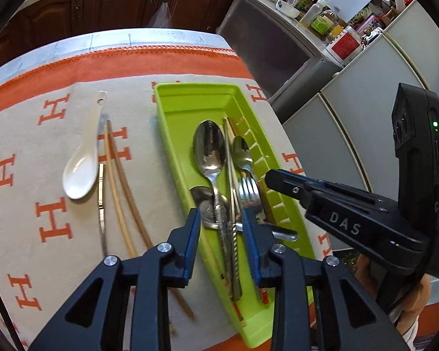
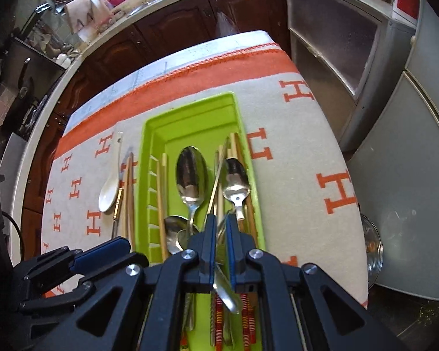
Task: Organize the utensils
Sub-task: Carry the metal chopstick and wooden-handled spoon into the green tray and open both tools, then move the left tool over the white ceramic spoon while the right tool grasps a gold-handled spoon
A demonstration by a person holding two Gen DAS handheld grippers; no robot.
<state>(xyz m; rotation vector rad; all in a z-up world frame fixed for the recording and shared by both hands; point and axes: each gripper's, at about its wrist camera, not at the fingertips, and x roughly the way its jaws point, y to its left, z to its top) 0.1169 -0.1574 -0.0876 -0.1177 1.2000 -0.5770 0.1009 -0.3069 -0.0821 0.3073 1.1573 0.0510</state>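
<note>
Here, both grippers tilt steeply down over the green tray [image 1: 172,111] of cutlery, the left gripper [image 1: 221,216] partly open astride spoon handles, the right gripper [image 2: 220,222] nearly closed around a metal handle [image 2: 226,289].

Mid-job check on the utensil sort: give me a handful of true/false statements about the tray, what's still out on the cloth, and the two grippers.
1. The white ceramic spoon lies inside the tray. False: it lies on the cloth, beside the green tray.
2. A large metal spoon lies in the tray, bowl toward the far end. True.
3. A pair of wooden chopsticks lies on the cloth between the white spoon and the tray. True.
4. The left gripper has its jaws pressed together. False: they stand apart over the tray, either side of the utensil handles.
5. The right gripper is over the tray, jaws nearly closed. True.
6. The tray is red. False: it is bright green.
</note>
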